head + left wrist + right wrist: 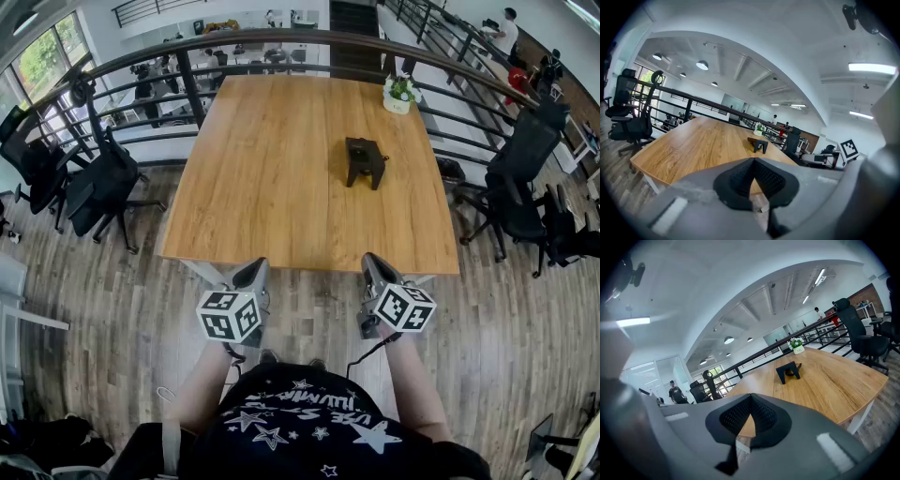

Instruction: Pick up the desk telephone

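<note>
**The phone sits on the table and both grippers are far from it**

The desk telephone (366,161) is black. It sits on the wooden table (272,206), far out in front of both grippers. It is more in line with the right gripper (372,266) than with the left gripper (255,274). Nothing is touching it.

Both grippers hang over the floor, just short of the table's near edge. They tip down a little. Each one has its jaws pressed together, with nothing between them.

I think the job is at its very start, and the reach for the phone has not begun. The next move needs a gripper to go forward over the table. Its jaws must spread wide before it gets there. Then they can close on a part of the phone that fits between them.

The near edge of the table is right in front of the grippers, so they should go in above it and not bump it. The table top between the grippers and the phone is bare, so there is lots of room. A small plant pot (400,94) stands past the phone, near the far edge. A railing (281,39) runs behind the table. Black chairs (98,183) stand off to both sides, well away from the path.
</note>
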### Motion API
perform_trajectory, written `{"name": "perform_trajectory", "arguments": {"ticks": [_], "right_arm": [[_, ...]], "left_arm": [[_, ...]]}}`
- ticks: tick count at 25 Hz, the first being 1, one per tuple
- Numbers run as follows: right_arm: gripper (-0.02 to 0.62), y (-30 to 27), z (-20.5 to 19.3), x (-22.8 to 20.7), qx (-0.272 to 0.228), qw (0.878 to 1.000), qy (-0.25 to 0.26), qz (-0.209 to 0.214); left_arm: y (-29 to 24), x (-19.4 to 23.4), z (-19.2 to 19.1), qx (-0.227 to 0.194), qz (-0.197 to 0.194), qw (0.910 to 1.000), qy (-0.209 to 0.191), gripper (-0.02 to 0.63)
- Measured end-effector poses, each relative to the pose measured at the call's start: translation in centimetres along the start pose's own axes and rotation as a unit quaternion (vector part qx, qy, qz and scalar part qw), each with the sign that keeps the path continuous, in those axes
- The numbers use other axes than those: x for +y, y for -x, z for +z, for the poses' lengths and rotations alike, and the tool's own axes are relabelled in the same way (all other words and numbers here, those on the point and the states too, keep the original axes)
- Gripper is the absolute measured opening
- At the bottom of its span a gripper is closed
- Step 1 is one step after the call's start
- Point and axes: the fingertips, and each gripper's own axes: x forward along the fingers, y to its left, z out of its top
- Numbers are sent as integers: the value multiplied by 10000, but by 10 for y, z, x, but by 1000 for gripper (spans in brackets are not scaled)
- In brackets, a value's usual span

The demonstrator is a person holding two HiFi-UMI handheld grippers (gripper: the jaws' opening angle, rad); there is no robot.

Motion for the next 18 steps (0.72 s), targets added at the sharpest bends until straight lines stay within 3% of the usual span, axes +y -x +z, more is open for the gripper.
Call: {"name": "perform_trajectory", "arguments": {"ticks": [18], "right_arm": [[-2,32,-7,-25,53,10000,1,0]], "left_arm": [[-3,-32,-30,293,-22,9995,92,2]]}}
